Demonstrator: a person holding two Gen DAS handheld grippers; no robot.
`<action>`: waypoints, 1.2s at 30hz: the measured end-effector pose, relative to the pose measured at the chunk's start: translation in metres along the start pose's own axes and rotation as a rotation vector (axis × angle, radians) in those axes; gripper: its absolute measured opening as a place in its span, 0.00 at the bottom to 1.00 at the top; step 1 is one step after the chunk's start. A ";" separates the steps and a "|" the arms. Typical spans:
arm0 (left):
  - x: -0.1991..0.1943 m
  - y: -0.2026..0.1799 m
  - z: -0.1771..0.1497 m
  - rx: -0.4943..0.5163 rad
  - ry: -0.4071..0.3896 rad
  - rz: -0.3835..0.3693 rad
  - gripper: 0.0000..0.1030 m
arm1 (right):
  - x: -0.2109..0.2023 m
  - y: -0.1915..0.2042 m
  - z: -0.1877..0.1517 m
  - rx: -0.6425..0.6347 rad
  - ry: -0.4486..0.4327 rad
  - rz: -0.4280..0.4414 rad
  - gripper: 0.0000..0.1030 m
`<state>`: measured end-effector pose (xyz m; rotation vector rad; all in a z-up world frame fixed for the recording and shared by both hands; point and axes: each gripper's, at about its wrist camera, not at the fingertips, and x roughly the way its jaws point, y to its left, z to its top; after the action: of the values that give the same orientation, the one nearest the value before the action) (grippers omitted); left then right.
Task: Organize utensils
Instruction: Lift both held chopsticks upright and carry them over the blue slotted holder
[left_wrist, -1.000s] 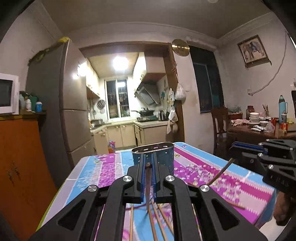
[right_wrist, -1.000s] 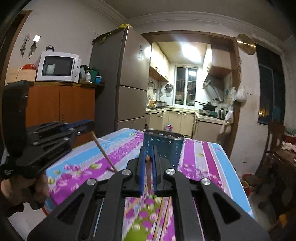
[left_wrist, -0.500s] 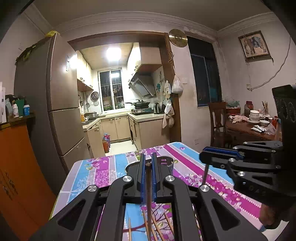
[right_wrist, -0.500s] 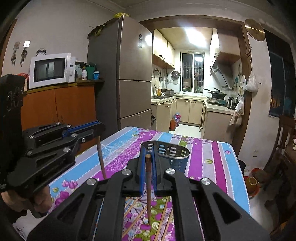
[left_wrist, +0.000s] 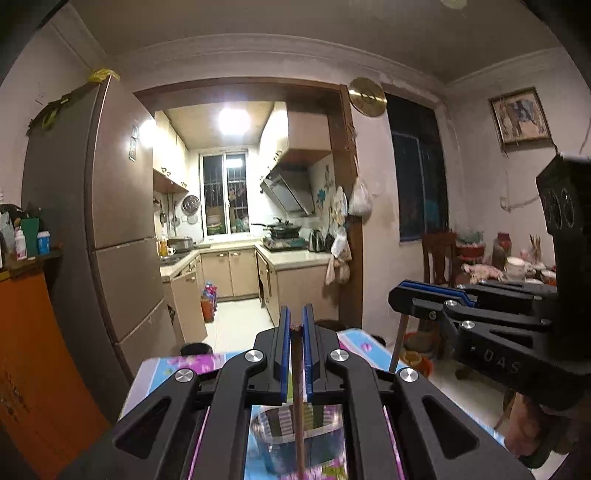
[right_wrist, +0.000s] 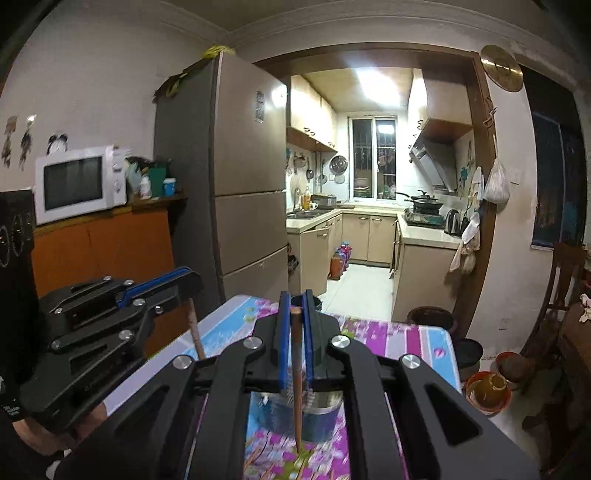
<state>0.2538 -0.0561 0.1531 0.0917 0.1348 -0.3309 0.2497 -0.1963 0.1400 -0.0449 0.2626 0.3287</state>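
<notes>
My left gripper (left_wrist: 294, 325) is shut on a brown chopstick (left_wrist: 297, 406) that hangs down over the metal utensil holder (left_wrist: 295, 432) on the floral tablecloth. My right gripper (right_wrist: 294, 310) is shut on another chopstick (right_wrist: 296, 384), its tip hanging just in front of the same holder (right_wrist: 295, 413). The right gripper also shows in the left wrist view (left_wrist: 406, 295) with its chopstick (left_wrist: 398, 341). The left gripper shows in the right wrist view (right_wrist: 184, 280) with its chopstick (right_wrist: 195, 332).
The table (right_wrist: 417, 339) with the pink and blue cloth ends just beyond the holder. A fridge (right_wrist: 236, 192) and an orange cabinet (right_wrist: 103, 243) with a microwave (right_wrist: 79, 182) stand to the left. A second table with dishes (left_wrist: 517, 269) and a chair (left_wrist: 439, 258) stand to the right.
Both grippers have risen and moved forward with their chopsticks, which now hang upright. The holder has dropped low in both views, under the fingers.
</notes>
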 end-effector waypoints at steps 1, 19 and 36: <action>0.006 0.001 0.008 -0.004 -0.005 0.004 0.07 | 0.004 -0.003 0.006 0.000 -0.002 -0.003 0.05; 0.114 0.034 0.009 -0.054 0.035 0.045 0.07 | 0.102 -0.031 0.014 0.016 0.044 0.017 0.05; 0.147 0.062 -0.024 -0.087 0.102 0.063 0.07 | 0.134 -0.042 -0.016 0.042 0.112 0.012 0.05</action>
<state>0.4088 -0.0413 0.1121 0.0265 0.2469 -0.2576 0.3816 -0.1957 0.0892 -0.0207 0.3805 0.3327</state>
